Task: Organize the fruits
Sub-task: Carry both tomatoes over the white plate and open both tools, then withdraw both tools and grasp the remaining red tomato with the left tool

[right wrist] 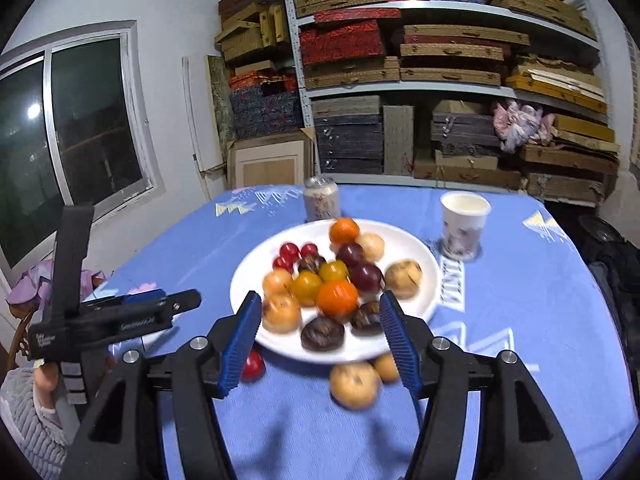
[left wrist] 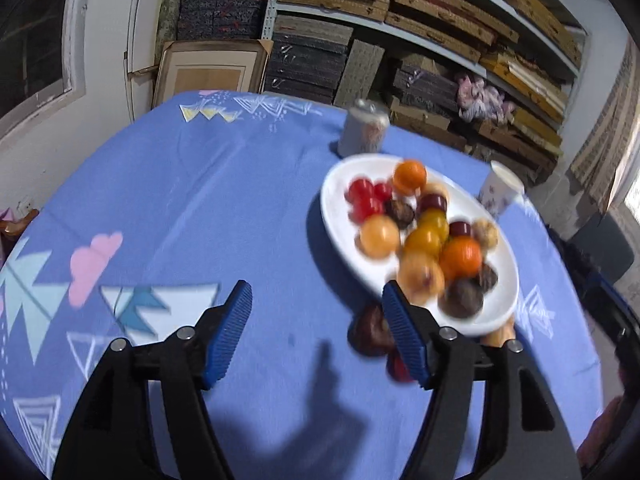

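Note:
A white plate piled with orange, yellow, red, dark and tan fruits sits on the blue patterned cloth, to the right of my left gripper. That gripper is open over bare cloth with nothing between its fingers. By its right finger a dark fruit and a red fruit lie loose on the cloth. In the right wrist view my right gripper is open in front of the plate's near rim. A red fruit and two tan fruits lie loose below it. The left gripper shows side-on at the left.
A drinks can stands behind the plate and a paper cup to its right. Shelves stacked with boxes fill the back wall, with a window at the left. A hand in a grey sleeve holds the left gripper.

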Tool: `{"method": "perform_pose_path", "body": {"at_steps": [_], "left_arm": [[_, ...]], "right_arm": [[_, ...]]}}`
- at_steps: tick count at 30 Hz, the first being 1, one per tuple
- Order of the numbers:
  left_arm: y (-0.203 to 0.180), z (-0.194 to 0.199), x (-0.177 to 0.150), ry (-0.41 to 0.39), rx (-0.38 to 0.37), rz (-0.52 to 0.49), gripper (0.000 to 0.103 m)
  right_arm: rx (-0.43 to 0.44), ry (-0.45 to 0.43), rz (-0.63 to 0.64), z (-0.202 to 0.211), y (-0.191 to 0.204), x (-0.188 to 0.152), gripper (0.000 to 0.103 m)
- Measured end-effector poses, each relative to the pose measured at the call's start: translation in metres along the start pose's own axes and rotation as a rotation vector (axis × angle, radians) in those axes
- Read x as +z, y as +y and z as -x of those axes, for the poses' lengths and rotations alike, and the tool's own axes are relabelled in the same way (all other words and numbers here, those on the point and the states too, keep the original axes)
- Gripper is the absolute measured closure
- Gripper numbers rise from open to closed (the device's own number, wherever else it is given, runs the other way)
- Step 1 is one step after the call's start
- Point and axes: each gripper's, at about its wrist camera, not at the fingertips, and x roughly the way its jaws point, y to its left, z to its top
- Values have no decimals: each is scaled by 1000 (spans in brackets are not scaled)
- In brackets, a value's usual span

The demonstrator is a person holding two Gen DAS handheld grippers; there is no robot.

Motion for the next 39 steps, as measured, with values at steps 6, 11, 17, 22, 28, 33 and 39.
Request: {"method": "perform_pose_path", "body": {"at_steps": [6, 11, 17, 22, 28, 33, 39], "left_arm": [[-55, 6, -46, -38, 60, -205, 37], [-73, -1, -55, -9, 52, -249, 36], [-60, -17, -49, 65, 23, -169, 36], [-69, -20, -48, 61, 30, -197, 36], [-82, -32, -42, 75, 45, -203, 36], [-84, -38, -36, 73, 65, -188, 36], [-68, -38, -34, 90, 90, -143, 34]], "right_arm": [[-86, 27, -84, 17, -39, -33, 30], [-44, 6, -180, 21, -59, -29, 29], [-33, 0, -169, 22, -56, -27, 27], [-32, 4, -166, 22, -55, -28, 26], [-30, 19, -168, 19, -55, -30, 26], [-26, 28, -158, 18, -53, -32, 25], [-20, 37, -153, 16, -51, -33, 25]]}}
